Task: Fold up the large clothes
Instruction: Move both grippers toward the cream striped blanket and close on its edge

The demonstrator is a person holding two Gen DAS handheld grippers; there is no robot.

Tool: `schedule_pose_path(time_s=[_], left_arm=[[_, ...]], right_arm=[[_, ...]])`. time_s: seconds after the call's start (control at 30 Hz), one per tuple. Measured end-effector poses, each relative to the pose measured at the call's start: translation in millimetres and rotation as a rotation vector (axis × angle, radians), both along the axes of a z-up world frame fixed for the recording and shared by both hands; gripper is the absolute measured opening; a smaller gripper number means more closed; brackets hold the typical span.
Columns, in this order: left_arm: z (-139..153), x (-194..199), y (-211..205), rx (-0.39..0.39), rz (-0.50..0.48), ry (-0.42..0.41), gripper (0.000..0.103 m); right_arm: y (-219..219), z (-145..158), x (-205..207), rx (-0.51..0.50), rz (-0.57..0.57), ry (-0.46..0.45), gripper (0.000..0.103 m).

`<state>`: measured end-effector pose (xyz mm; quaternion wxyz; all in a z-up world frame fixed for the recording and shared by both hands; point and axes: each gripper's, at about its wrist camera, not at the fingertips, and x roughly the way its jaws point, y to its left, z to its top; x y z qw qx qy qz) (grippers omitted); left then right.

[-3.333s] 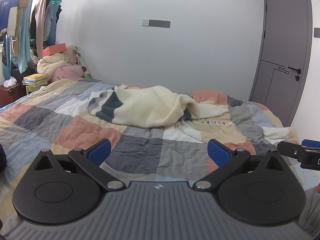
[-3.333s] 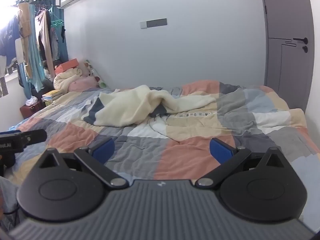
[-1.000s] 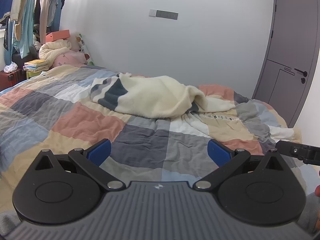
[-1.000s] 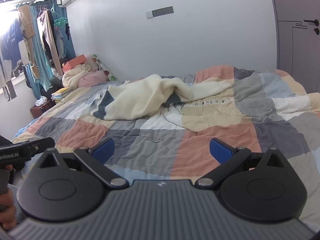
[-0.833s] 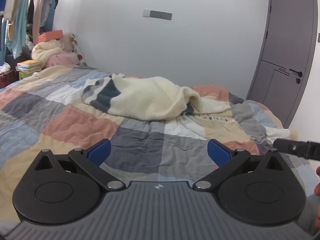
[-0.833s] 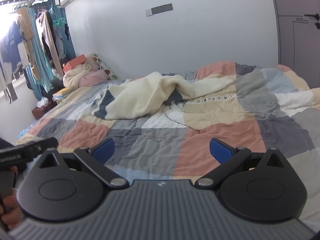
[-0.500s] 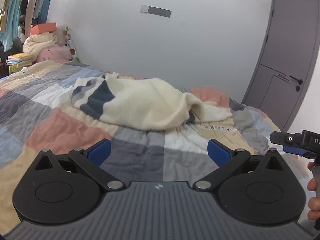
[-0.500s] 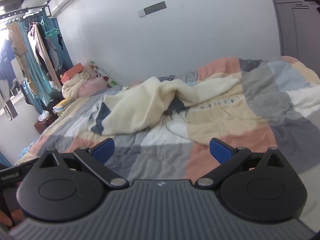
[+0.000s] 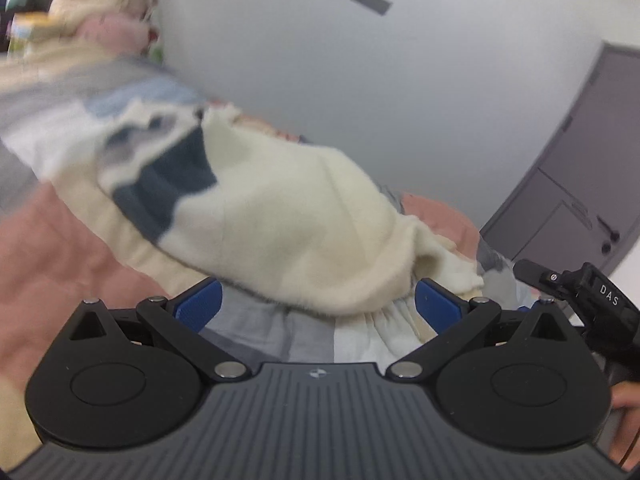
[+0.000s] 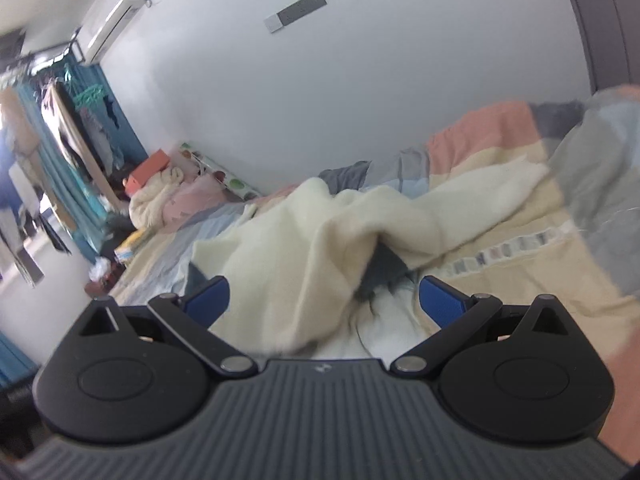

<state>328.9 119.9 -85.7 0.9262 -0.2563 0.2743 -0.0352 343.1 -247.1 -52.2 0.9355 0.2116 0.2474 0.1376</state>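
A crumpled cream fleece garment with dark blue and grey blocks lies bunched on the patchwork bedspread. My left gripper is open and empty, close in front of the garment's near hem. My right gripper is open and empty, just short of the garment where a dark inner part shows under a cream fold. The right gripper's body shows at the right edge of the left wrist view. Both views are blurred.
The bedspread covers the whole bed. A white wall stands behind it, with a grey door at right. Folded bedding and an orange box lie at the bed's far left, beside a rack of hanging clothes.
Both grippers have moved forward toward the garment, which now fills much more of each view. Both views have tilted. The jaws stay open.
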Motion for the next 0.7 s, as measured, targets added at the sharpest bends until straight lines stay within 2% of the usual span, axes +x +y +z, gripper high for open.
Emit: schedule_pose_path(time_s=[0.2, 0.27, 0.4, 0.47, 0.57, 0.67, 0.7], left_arm=[[-67, 65, 6, -0.221, 0.006, 0.052, 0.103], [-86, 83, 5, -0.254, 0.002, 0.078, 0.103], [-111, 103, 4, -0.301, -0.002, 0.084, 0.102], [-122, 112, 9, -0.362, 0.010, 0.084, 0.098], [-134, 124, 20, -0.435, 0.049, 0.076, 0.089], [-140, 134, 31, -0.474, 0.092, 0.073, 0.065], [-143, 136, 36, -0.487, 0.112, 0.078, 0.048]], right_arm=[[-9, -28, 67, 0.196, 0.003, 0.010, 0.103], [-8, -38, 87, 0.244, 0.009, 0.026, 0.103], [-2, -57, 121, 0.248, 0.013, 0.050, 0.103], [-1, -68, 136, 0.249, 0.016, 0.055, 0.103], [-4, -80, 156, 0.270, 0.014, 0.053, 0.103], [-8, -84, 164, 0.279, 0.012, 0.023, 0.100], [-11, -86, 168, 0.285, 0.011, 0.017, 0.090]])
